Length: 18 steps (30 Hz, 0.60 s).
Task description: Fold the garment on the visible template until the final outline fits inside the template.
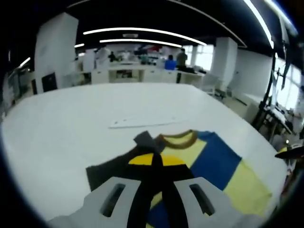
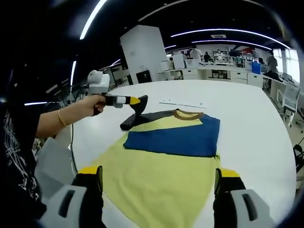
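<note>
So there's a big white table (image 2: 247, 118) w/ a t-shirt (image 2: 166, 161) spread flat on it, pale yellow body, wide blue band across the chest, brown collar (image 2: 186, 113) at the far end, dark grey sleeves. In the right gripper view the shirt sits dead center, running from about 6 o'clock up toward 12, hem nearest the cam and collar farthest. The right gripper (image 2: 159, 183) has its jaws spread wide apart, one at 7 o'clock and one at 5, yellow-tipped, nothing between them but the shirt's lower half lying underneath; can't tell if they touch the fabric. At about 10 o'clock in that same view a person's hand (image 2: 92, 105) w/ a gold bracelet holds the left gripper (image 2: 138, 100), and its tips are pinched together on the dark sleeve (image 2: 133, 118), lifting that bit of cloth up off the table. The left gripper view backs that up: left gripper (image 1: 154, 164) jaws closed tight on the dark sleeve (image 1: 111, 171), the sleeve trailing off toward 7 o'clock and the blue/yellow body off toward 4. Past the collar, around 12 o'clock, a thin white strip (image 1: 142, 122) lies flat on the table, apart from the shirt. Background is an open office-type room w/ white counters and ppl standing far off, too small to make out much.
</note>
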Motion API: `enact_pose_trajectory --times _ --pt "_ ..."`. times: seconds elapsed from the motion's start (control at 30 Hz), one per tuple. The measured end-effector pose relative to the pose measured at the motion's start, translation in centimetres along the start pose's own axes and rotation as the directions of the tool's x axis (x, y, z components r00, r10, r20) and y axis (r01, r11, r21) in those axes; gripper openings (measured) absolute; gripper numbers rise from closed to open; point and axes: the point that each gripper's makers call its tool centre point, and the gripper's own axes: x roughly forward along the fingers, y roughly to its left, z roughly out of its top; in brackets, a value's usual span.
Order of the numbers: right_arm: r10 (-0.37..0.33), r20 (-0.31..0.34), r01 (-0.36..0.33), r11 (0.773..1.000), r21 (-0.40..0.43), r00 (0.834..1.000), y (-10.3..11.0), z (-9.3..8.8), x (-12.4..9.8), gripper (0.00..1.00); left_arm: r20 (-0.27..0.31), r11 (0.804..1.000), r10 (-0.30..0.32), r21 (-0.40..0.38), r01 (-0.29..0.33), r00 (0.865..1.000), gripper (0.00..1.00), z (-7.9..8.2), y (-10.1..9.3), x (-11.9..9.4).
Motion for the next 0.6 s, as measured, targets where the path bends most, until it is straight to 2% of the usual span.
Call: enact_pose_trajectory --times 0.23,0.27,0.6 --pt "-0.015 -0.011 0.015 1.000 0.012 1.000 -0.5 -0.6 -0.1 0.98 -0.001 0.998 -0.062 0.034 0.062 0.998 0.01 0.3 -3.6 1.1" --pt "-0.016 -0.015 0.017 1.000 0.016 1.000 -0.6 -0.8 -0.2 0.98 0.001 0.996 -0.071 0.058 0.070 0.998 0.01 0.3 -4.2 1.2" --pt "-0.037 -0.022 0.038 0.998 0.040 0.999 -1.4 -1.1 -0.6 0.97 -0.005 0.987 -0.134 0.091 0.134 0.991 0.01 0.2 -7.7 2.0"
